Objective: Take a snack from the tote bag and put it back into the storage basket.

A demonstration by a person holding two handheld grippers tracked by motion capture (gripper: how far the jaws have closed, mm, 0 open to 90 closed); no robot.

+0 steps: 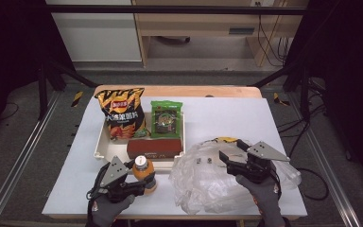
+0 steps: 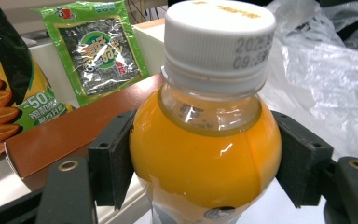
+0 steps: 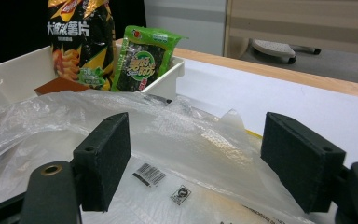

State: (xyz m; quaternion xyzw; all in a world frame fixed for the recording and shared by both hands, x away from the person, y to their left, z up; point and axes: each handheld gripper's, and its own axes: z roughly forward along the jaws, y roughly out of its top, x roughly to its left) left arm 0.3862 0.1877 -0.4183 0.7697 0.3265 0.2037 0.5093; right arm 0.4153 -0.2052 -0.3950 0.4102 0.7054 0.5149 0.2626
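A: What holds the goods on the table (image 1: 227,113)?

B: A white tray (image 1: 103,150) sits on the white table cover, left of centre. Standing in it at the far left is a black and orange chip bag (image 1: 120,113), and beside that a green seaweed packet (image 1: 166,118) leans against the tray's far right wall. A brown box (image 1: 153,147) lies along the tray's near side, in front of both packets.

A: And the bottle?

B: The orange juice bottle (image 1: 143,173) stands upright on the table just outside the tray's near edge. It has a white cap (image 2: 219,42) with a printed date, and the orange liquid fills it up to the neck. In the left gripper view the tray's corner and the brown box lie right behind it.

A: Is the left gripper (image 1: 133,184) on it?

B: Yes. Its two black pads press against the bottle's shoulder from either side, so it is clamped on the bottle. A gloved hand (image 1: 108,208) holds that gripper.

A: What about the right gripper (image 1: 231,152)?

B: Its jaws stand wide apart with nothing between them, poised over a crumpled clear plastic bag (image 1: 208,179) spread on the table right of the tray. Something yellow shows through the plastic, along with a barcode (image 3: 149,174), but what is inside cannot be told.
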